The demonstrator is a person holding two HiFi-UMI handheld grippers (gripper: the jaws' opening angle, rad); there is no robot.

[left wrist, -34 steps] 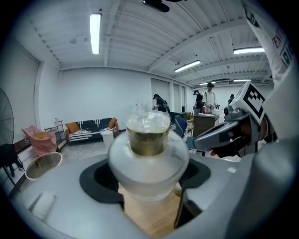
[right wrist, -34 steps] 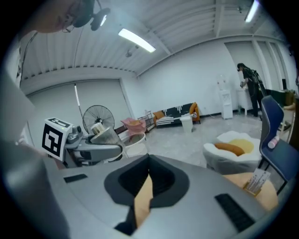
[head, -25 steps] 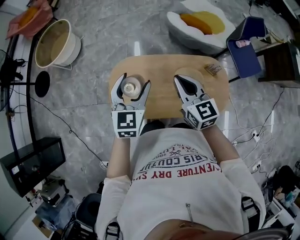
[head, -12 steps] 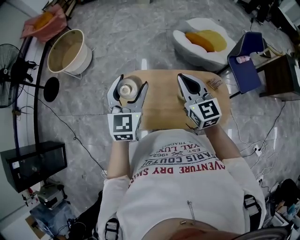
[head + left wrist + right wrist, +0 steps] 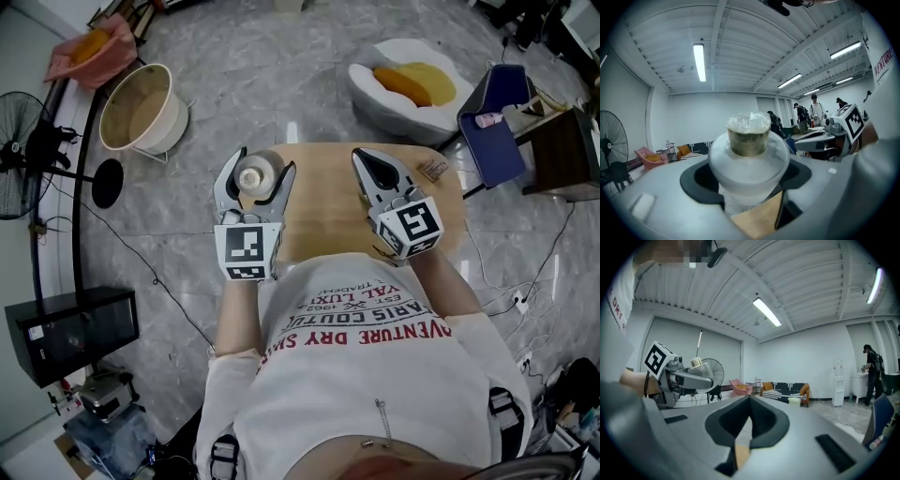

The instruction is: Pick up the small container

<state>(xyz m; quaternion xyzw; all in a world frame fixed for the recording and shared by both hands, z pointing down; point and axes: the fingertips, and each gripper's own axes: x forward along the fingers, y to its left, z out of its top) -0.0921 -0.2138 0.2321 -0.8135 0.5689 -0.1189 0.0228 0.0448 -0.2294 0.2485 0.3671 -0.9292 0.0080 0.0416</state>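
Observation:
The small container (image 5: 255, 175), a frosted clear jar with a pale cap, sits between the jaws of my left gripper (image 5: 255, 180), over the left end of the wooden table (image 5: 328, 216). In the left gripper view the small container (image 5: 749, 140) fills the gap, and the left gripper (image 5: 750, 180) has both pads pressed against its sides. Whether it rests on the table or hangs above it I cannot tell. My right gripper (image 5: 367, 159) is held over the table's right half, shut with nothing in it. In the right gripper view the right gripper (image 5: 749, 401) shows its jaws closed together.
A small brown item (image 5: 433, 170) lies at the table's far right corner. A beige tub (image 5: 141, 108) stands on the floor at the left, beside a fan (image 5: 28, 159). A white cushion with an orange pillow (image 5: 403, 84) and a blue seat (image 5: 497, 122) are beyond the table.
The head view has shifted and now shows more floor on the left. Both grippers keep their poses, and the left one stays closed on the container.

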